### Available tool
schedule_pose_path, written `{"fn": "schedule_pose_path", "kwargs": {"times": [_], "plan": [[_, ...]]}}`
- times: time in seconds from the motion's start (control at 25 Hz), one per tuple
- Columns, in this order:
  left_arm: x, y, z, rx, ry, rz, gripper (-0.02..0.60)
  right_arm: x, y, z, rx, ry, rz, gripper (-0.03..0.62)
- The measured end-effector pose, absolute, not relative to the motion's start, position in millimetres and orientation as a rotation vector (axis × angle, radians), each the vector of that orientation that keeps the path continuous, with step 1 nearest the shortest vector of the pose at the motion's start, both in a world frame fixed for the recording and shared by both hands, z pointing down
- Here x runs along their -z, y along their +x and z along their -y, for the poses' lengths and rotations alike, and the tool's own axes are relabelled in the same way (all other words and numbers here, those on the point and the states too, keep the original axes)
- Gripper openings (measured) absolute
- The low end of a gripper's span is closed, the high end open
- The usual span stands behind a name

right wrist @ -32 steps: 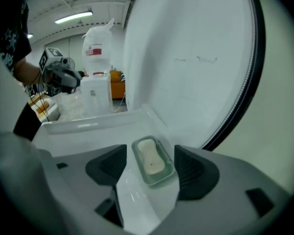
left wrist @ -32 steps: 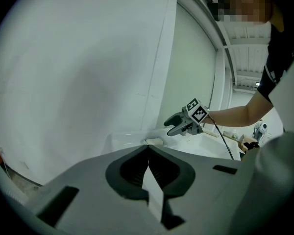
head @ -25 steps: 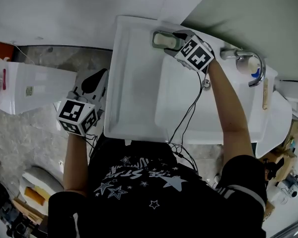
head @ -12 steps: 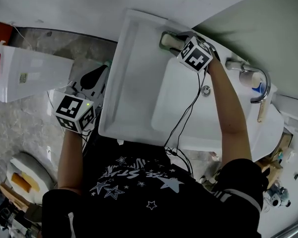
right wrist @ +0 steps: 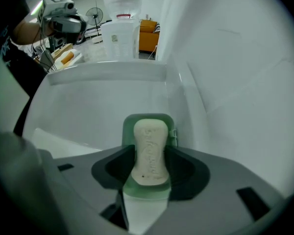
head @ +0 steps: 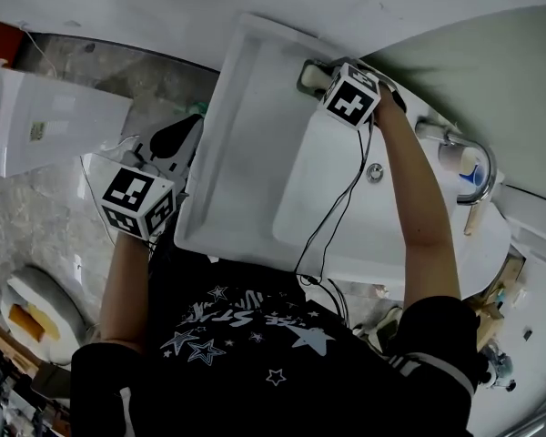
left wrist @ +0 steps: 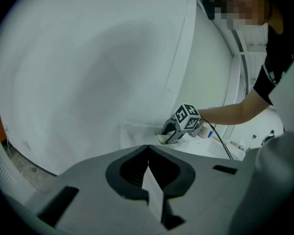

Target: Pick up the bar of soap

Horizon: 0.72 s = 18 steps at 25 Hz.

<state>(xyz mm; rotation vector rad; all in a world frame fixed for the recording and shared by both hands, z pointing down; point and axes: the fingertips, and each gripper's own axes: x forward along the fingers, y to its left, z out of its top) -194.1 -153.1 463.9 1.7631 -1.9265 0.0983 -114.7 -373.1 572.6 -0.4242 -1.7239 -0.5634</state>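
- Right tool [right wrist: 148, 155] points steeply down over the far corner of the sink [head: 255, 153]. This is my approach from above, since the soap dish [right wrist: 129, 122] sits on the ledge close to the wall.
- Bar of soap [right wrist: 149, 146] lies flat in the green dish, its long axis in line with the tool. That lets the jaws take it across the narrow width.
- Right jaws have just been closing. The dark pads now meet both long sides of the bar, as far as I can see, so the tool is clenched on it. The bar is not yet lifted and rests in the dish.
- Left tool [left wrist: 147, 155] is clamped shut on nothing and is parked low beside the sink's near edge, well apart from the work. Judged idle, kept out of the way.
- Soap appearance: pale cream, oblong with rounded ends. The top face carries embossed lettering that I cannot read, and there is a small dark speck toward the near end.
- Handling note: likely slick, so I expect it could squirt out of a grip on the narrow sides.
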Motion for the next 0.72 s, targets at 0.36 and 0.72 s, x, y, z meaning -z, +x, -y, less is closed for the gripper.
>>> {"fn": "schedule_pose_path", "kwargs": {"times": [0.36, 0.72], "plan": [[-468.1, -189.8, 161.4, -0.077, 1.773, 1.909, 0.009, -576.7, -120.0, 372.0, 0.589, -0.389, 1.651, 0.196], [-464.2, -187.3, 162.0, -0.086, 1.788, 1.901, 0.009, -570.8, -119.8, 373.6, 0.587, -0.375, 1.755, 0.190]]}}
